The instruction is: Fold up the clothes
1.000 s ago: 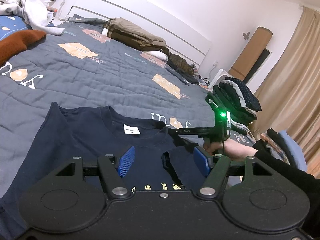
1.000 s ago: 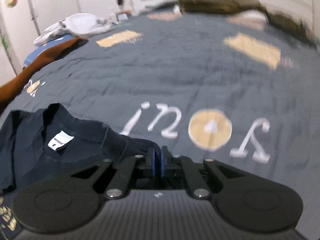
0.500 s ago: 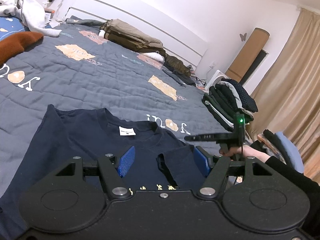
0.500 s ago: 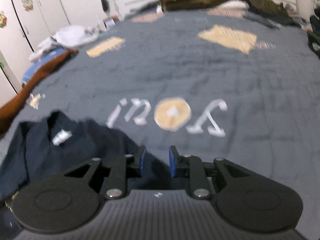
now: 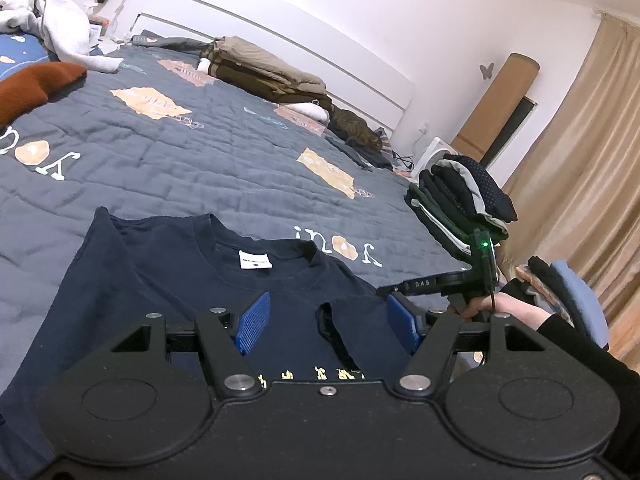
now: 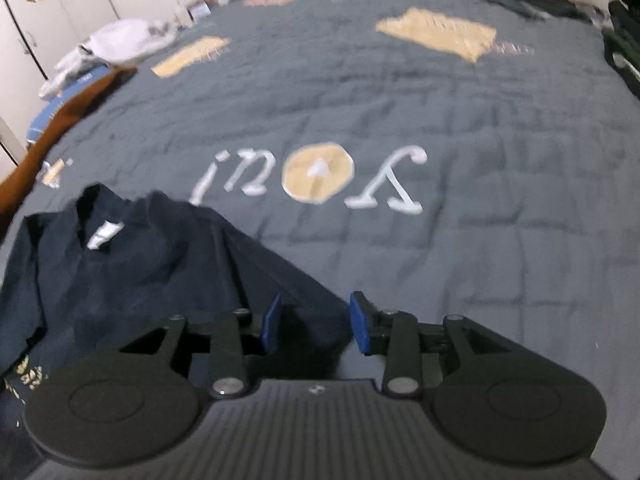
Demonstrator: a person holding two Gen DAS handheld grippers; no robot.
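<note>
Quilt (image 5: 168, 168), grey, printed: spread over the bed; taken as the folding surface.

T-shirt (image 5: 168, 280), navy: laid flat on the quilt, collar and label toward 12 o'clock in the left wrist view; one sleeve (image 5: 360, 320) is seen folded inward over the chest at 3 o'clock. Step judged: side folds in progress.

Left gripper (image 5: 326, 322): held over the chest, pads apart, nothing between them.

Right gripper (image 6: 314, 326): jaws just opened, cloth beneath but unpinched; sleeve judged released.

Next move: a fresh grasp on an unfolded edge is called for.
</note>
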